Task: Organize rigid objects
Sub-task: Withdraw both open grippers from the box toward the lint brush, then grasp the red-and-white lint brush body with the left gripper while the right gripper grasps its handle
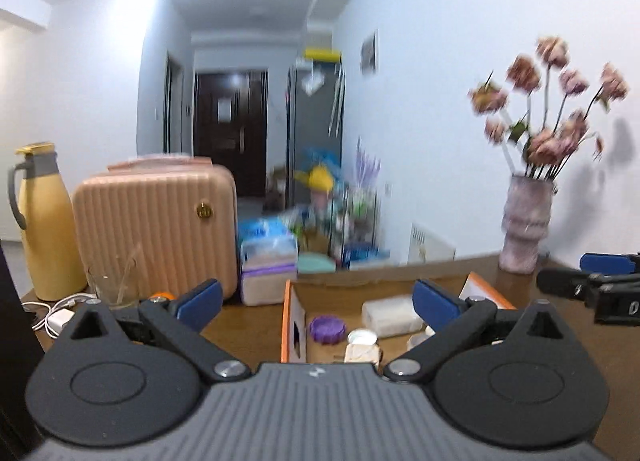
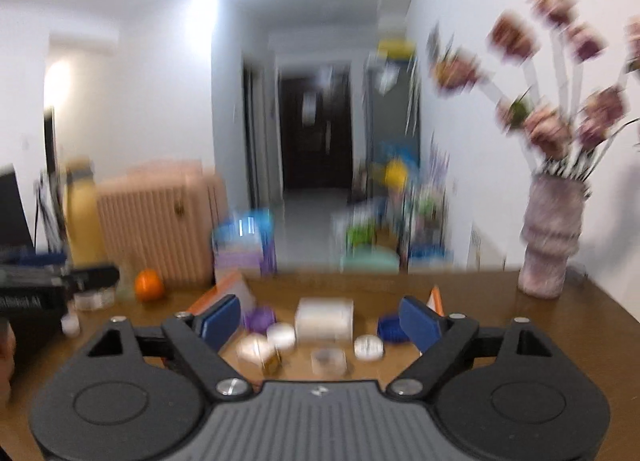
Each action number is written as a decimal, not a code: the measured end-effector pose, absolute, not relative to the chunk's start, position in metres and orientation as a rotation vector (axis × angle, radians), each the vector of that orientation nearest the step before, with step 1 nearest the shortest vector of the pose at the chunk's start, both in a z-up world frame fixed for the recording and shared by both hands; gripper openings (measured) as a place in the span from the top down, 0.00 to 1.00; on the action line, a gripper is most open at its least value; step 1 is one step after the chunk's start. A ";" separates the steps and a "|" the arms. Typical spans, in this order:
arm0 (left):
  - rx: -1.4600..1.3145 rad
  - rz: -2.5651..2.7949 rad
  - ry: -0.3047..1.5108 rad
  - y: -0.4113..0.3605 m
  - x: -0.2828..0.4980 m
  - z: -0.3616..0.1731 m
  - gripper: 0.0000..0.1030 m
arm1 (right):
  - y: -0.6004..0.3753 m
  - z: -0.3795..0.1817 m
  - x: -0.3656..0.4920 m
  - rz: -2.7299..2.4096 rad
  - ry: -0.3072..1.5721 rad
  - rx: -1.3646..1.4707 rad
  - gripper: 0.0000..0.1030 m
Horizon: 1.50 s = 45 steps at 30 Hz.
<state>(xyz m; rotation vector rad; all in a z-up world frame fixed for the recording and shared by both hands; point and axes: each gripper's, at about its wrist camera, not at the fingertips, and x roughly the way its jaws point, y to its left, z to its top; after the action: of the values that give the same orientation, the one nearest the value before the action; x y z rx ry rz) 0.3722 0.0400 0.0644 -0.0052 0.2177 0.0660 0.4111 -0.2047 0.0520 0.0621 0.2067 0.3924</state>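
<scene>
L tongs [image 1: 316, 301] spread wide, nothing betw the blue pads [image 1: 200, 297]. R tongs [image 2: 320, 323] also spread, empty; both views blurred. No earlier frame given, so no motion told.

Box [image 1: 294, 313], orange-edged cardboard, open top, sits on the table [image 1: 248, 325] just ahead of both tongs. Inside it, seen betw the R pads: white block [image 2: 325, 319] at centre, purple lid [image 2: 260, 319] to its left, blue lid [image 2: 390, 329] to its right by the R pad, white round caps [image 2: 281, 335] and [image 2: 368, 347] nearer, a clear jar [image 2: 329, 361] nearest.

Left of the tongs & further back: pink case [image 1: 156, 229], yellow jug [image 1: 44, 221], an orange [image 2: 149, 285] near the case. Right & further back: vase [image 1: 524, 221] w/ flowers, by the wall. From the L view, R tongs show at the right edge, just beside the box.
</scene>
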 end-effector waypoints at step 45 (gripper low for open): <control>0.040 -0.013 0.255 0.037 0.140 -0.030 0.00 | -0.245 -0.054 0.165 0.216 0.305 0.006 0.18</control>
<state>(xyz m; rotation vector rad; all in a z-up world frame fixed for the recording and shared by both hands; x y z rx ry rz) 0.1403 0.0371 -0.0304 0.0403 0.2547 -0.0133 0.1647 -0.2453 -0.0543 0.0062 0.3047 0.2160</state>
